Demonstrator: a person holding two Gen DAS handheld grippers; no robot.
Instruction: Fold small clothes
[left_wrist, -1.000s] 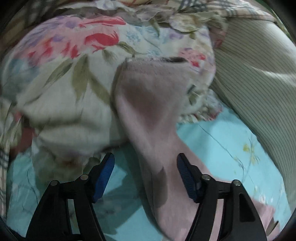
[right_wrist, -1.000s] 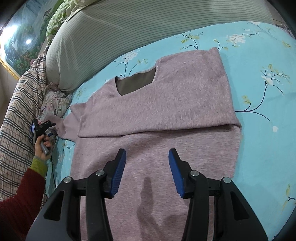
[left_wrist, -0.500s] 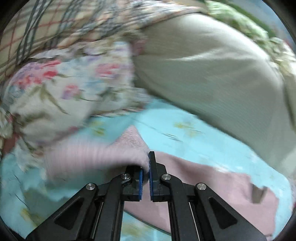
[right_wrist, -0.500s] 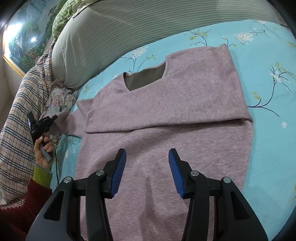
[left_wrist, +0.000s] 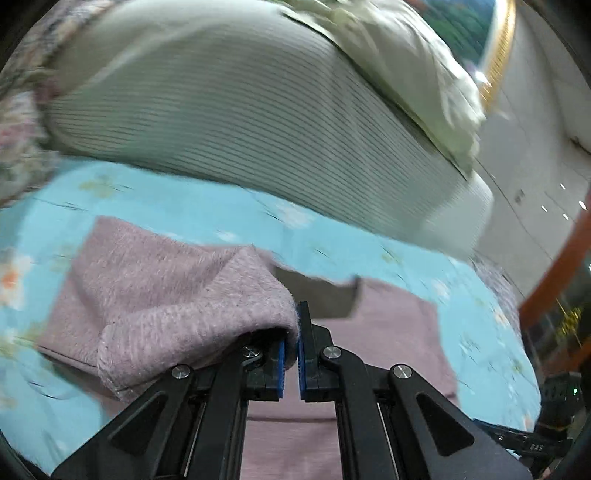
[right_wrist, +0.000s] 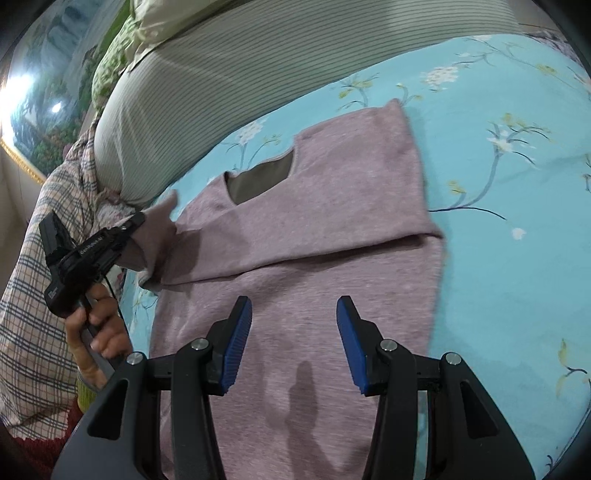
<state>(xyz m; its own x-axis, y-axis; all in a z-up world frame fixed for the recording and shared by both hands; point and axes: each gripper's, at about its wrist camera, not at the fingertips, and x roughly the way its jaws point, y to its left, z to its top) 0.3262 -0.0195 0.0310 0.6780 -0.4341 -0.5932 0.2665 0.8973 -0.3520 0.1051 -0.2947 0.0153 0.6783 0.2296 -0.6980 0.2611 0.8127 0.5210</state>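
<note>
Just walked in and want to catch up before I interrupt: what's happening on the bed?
A person is folding a mauve knit sweater spread on the turquoise floral bedsheet. The left gripper is shut on the end of the sleeve and carries it across the sweater's body. The right gripper hangs open above the lower part of the sweater, holding nothing. One side of the sweater is already folded in. A striped pillow lies at the head of the bed.

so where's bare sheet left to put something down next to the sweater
Bare blue sheet lies beyond the sweater, on the side away from the left gripper. A narrower strip runs between the neckline and the striped pillow. The plaid blanket side is crowded.
</note>
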